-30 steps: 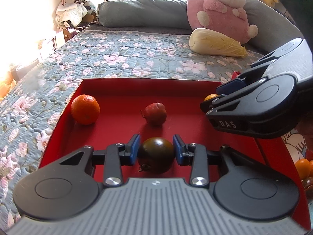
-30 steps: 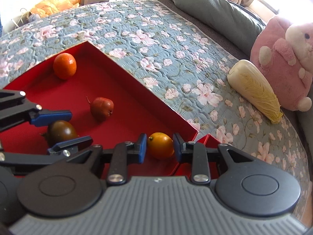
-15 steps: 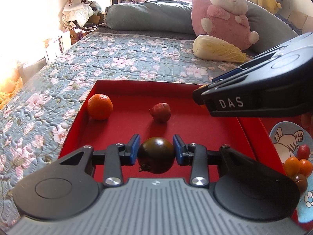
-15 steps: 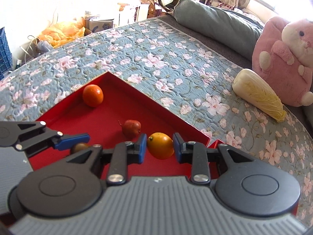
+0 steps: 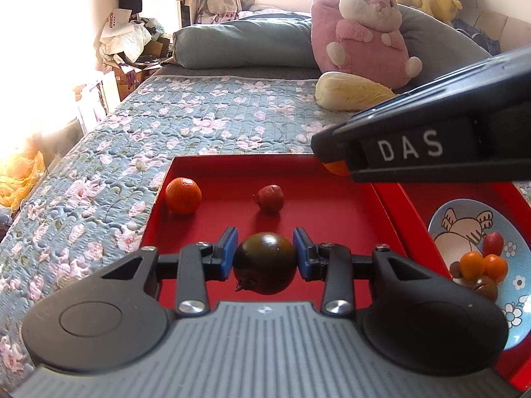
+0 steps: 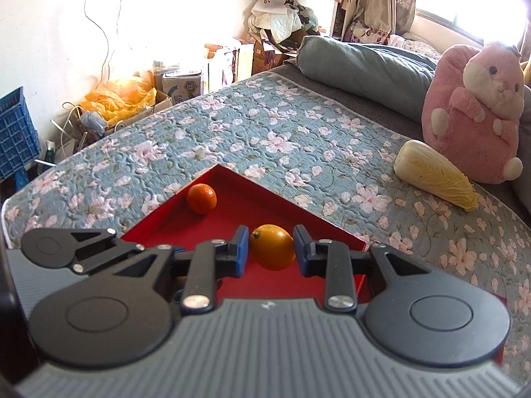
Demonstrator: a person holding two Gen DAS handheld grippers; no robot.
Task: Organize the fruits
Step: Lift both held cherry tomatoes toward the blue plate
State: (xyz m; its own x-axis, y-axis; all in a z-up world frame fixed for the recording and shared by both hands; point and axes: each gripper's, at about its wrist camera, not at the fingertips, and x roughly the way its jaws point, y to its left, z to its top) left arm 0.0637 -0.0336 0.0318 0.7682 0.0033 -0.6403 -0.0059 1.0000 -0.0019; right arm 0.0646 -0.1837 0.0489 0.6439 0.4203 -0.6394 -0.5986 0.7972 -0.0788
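two fruits are lifted at once: the left gripper (image 5: 265, 257) pinches a round dark green-brown tomato (image 5: 264, 263) above the shallow red cardboard tray (image 5: 332, 212), and the right gripper (image 6: 270, 248) pinches a smooth orange-yellow citrus fruit (image 6: 272, 247). several small fruits already sit on the blue cartoon-print plate (image 5: 516, 248) just right of the tray. a dimpled orange mandarin (image 5: 183, 195) and a small red fruit (image 5: 270, 198) remain in the tray, so roughly half looks left.

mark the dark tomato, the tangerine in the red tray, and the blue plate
dark tomato (image 5: 264, 263), left wrist view, middle of its front face.
tangerine (image 5: 183, 195), left wrist view, centre of its peel.
blue plate (image 5: 516, 311), left wrist view, bare flowered rim at lower right.
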